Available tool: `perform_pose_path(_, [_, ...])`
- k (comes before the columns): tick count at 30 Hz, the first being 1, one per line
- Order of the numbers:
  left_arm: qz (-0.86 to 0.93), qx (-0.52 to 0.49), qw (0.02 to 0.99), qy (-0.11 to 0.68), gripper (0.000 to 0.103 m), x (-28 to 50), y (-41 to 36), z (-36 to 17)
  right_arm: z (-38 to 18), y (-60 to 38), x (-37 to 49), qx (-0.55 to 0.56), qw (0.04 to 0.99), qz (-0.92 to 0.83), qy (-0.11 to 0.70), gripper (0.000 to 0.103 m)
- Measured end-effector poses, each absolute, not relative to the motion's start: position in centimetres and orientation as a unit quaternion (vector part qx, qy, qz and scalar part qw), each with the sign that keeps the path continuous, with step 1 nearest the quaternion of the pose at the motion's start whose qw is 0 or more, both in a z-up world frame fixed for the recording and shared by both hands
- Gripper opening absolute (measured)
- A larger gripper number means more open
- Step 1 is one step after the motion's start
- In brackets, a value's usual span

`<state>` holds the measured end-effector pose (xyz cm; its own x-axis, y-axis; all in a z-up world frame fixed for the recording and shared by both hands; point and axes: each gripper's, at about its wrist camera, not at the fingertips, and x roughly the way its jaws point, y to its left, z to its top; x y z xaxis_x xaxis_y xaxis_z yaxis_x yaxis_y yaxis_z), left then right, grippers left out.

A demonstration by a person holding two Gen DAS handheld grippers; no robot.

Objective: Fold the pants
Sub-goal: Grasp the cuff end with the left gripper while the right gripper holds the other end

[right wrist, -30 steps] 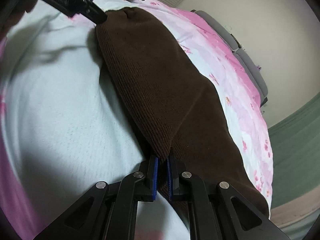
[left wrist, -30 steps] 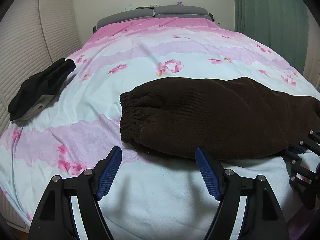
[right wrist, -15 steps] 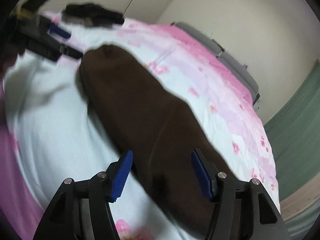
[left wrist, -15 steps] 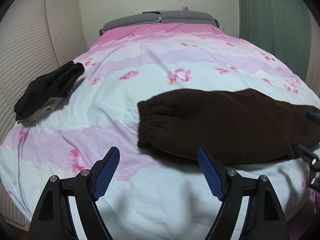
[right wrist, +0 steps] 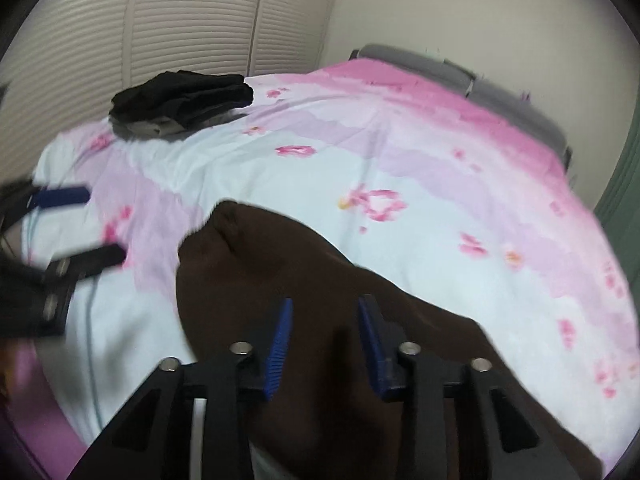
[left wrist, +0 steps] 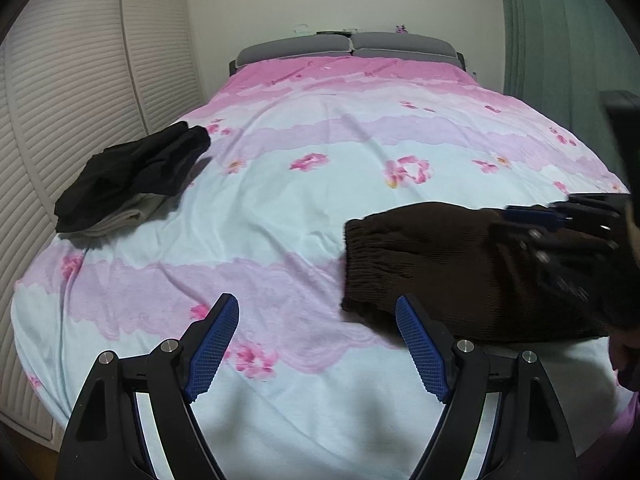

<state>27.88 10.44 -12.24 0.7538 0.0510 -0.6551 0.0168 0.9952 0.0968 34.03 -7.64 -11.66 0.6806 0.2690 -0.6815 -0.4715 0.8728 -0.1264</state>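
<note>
Left hand-held gripper (left wrist: pixel 317 346), black frame with blue ribbed pads: jaws spread wide, nothing between them, held over the near edge of the bed above pale blue and lilac cover. Its right pad sits just beside the near corner of the pants' waistband, not touching as far as I can tell.

Right hand-held gripper (right wrist: pixel 325 344), same build: jaws parted with a clear gap, directly over the dark brown corduroy pants (left wrist: pixel 460 268), brown fabric filling the space below and between the pads. Contact with the fabric can't be judged; frame is motion-blurred. In the left wrist view the same gripper shows as a blurred dark shape over the right part of the pants.

Pants lie flat on the near right part of the bed, elastic gathered waistband pointing toward the left gripper, legs running off to the right.

Floral pink, lilac and pale blue bed cover (left wrist: pixel 280 208) under everything, lightly wrinkled.

Farther back left, near the bed's edge: stack of folded black and grey garments (left wrist: pixel 132 178), well apart from the pants.

Far end: grey padded headboard (left wrist: pixel 348 46). White louvred closet doors (left wrist: pixel 72 92) on the left, green curtain (left wrist: pixel 560 40) on the right.
</note>
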Motion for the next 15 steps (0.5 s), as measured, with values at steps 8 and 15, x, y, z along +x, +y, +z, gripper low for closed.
perform_pose_path(8, [0.012,0.033,0.934,0.355,0.081,28.1,11.9,-12.5,-14.1,-4.1,38.2,-0.124,0.880,0.209,0.408,0.017])
perform_pose_path(15, [0.007,0.035,0.932,0.360,0.081,28.1,11.6,-12.9,-17.3,-4.1,40.7,-0.105,0.857,0.199,0.463,0.017])
